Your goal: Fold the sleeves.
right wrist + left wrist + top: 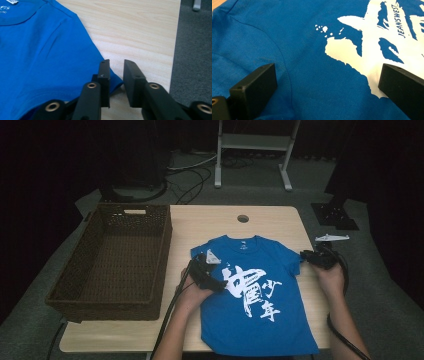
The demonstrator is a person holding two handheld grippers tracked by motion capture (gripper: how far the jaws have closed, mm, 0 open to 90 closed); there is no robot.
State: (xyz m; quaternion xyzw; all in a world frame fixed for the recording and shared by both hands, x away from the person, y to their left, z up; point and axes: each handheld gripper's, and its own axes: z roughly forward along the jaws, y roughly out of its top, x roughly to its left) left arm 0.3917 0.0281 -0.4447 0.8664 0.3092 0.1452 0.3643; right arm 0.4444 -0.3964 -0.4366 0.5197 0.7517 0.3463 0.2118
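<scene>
Right gripper (116, 82): fingers (105, 75) narrowed to a slim gap at the corner of the T-shirt's sleeve hem, the tip of cloth lying under the inner finger; pads do not look pressed on it yet. Left gripper (325, 90): fingers wide apart, resting low over the shirt's chest, nothing gripped. To take the sleeve cleanly, the right fingers should likely slide further over the hem, catching both layers before closing, while the left pins the body so it doesn't drag. Blue T-shirt (257, 295) lies flat, face up, on the wooden tabletop (210, 222), collar away from the person, large white brush-lettering print across the chest. Dark wicker basket (112, 257) stands at its left.
</scene>
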